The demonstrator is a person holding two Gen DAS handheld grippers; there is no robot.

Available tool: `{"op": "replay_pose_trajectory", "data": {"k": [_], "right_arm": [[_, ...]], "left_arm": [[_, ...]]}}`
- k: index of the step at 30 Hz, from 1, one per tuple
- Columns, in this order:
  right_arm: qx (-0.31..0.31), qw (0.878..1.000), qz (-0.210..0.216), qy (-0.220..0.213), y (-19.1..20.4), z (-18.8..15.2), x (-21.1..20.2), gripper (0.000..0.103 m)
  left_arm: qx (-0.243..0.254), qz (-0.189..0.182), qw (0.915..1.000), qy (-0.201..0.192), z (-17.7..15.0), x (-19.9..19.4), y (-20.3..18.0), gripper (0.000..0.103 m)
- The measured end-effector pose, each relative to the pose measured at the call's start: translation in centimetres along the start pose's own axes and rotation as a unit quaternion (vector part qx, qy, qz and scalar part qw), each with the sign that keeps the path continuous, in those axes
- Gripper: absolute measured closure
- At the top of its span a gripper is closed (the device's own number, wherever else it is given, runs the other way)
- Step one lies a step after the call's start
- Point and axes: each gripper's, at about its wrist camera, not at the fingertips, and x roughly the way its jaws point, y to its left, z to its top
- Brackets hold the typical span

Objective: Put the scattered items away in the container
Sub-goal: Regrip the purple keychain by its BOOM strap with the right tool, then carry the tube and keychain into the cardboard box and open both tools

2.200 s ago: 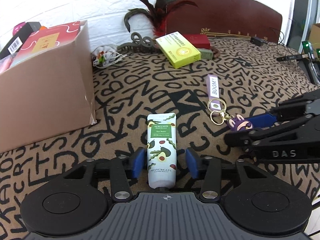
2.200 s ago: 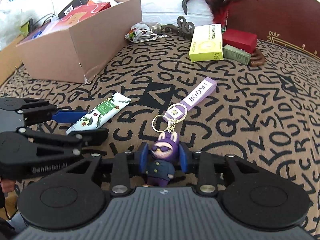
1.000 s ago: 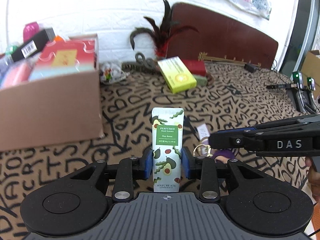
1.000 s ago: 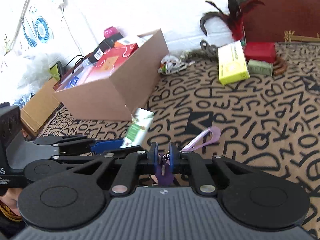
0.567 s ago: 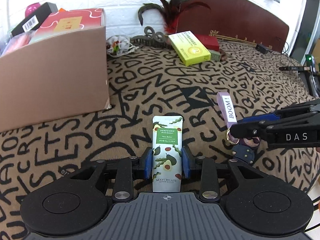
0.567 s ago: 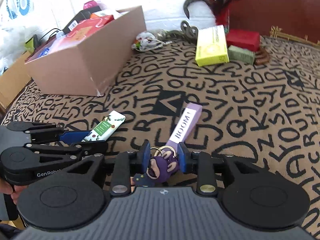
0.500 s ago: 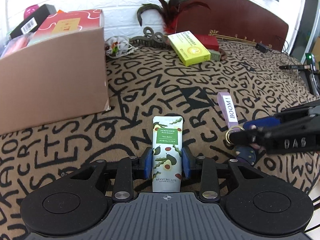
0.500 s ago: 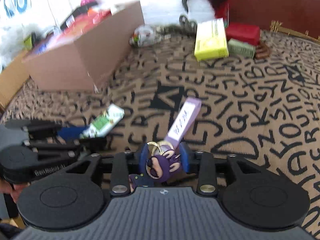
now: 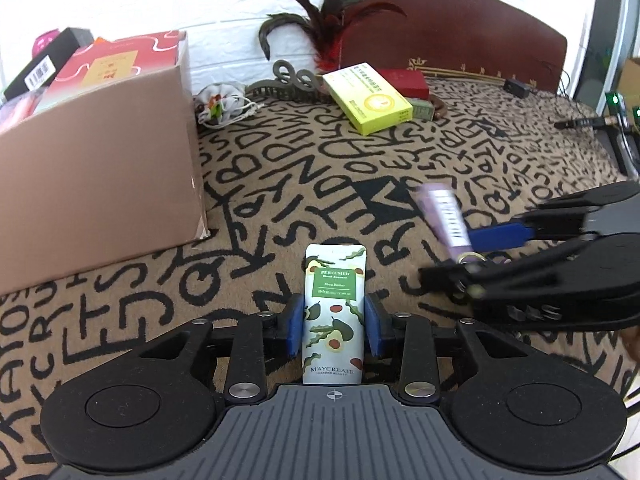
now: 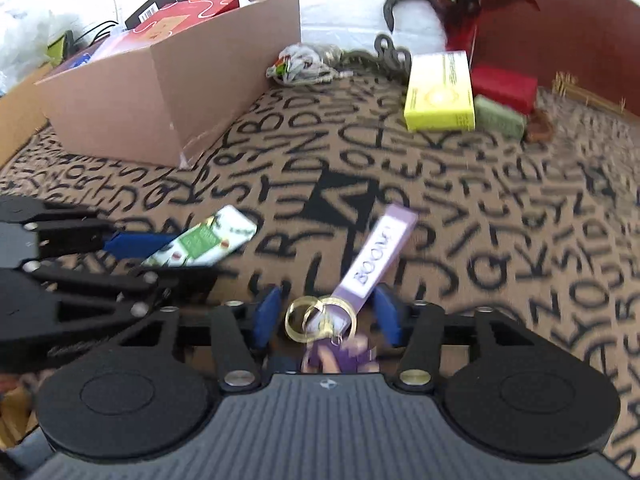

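Letter-print cloth (image 9: 280, 168); tube (image 9: 334, 312) "PERFUMED"; strap (image 10: 374, 256) "BOOM!"

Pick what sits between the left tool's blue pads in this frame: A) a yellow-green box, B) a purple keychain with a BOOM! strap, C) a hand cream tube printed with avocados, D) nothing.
C: in the left wrist view the left tool has both blue pads pressed against the sides of the avocado-print hand cream tube, while the keychain lies off to the right by the other tool.
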Motion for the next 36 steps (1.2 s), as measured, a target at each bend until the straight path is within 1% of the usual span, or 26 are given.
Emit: {"op": "replay_pose_trajectory", "data": {"k": [1,2,4,6,10,14,16,24,29,36], "right_arm": [[0.004,1.0,-0.004,-0.007,0.0,0.3,0.2,0.079],[0.015,1.0,-0.003,-0.012,-0.1,0.5,0.3,0.085],[0.034,0.999,0.002,-0.015,-0.4,0.8,0.1,0.085],[0.04,0.999,0.012,-0.021,-0.5,0.8,-0.6,0.085],[0.052,0.997,0.029,-0.049,-0.3,1.3,-3.0,0.085],[0.058,0.993,0.058,-0.082,-0.3,2.5,-5.9,0.085],[0.054,0.992,0.065,-0.098,-0.1,3.2,-7.1,0.085],[0.029,0.985,0.093,-0.143,1.0,5.9,-10.0,0.085],[0.009,0.978,0.122,-0.166,2.0,8.5,-11.1,0.085],[-0.037,0.967,0.161,-0.195,5.3,13.0,-11.5,0.085]], "left_arm": [[-0.004,-0.001,1.0,-0.001,0.0,-0.1,0.1,0.073],[-0.007,-0.002,1.0,-0.002,0.0,-0.2,0.1,0.073],[-0.014,-0.008,0.9999,-0.002,-0.1,-0.6,0.4,0.073],[-0.027,-0.017,0.9995,-0.001,-0.1,-1.0,0.8,0.073],[-0.041,-0.019,0.999,-0.007,0.1,-1.8,1.2,0.073],[-0.039,-0.025,0.9986,-0.025,0.8,-3.3,1.2,0.073],[-0.038,-0.027,0.9983,-0.036,1.4,-4.1,1.2,0.073],[-0.038,-0.026,0.995,-0.089,3.6,-7.9,2.0,0.073],[-0.034,-0.013,0.9909,-0.13,5.9,-10.8,3.7,0.073],[-0.063,0.022,0.9832,-0.17,9.2,-14.1,8.6,0.073]]}}
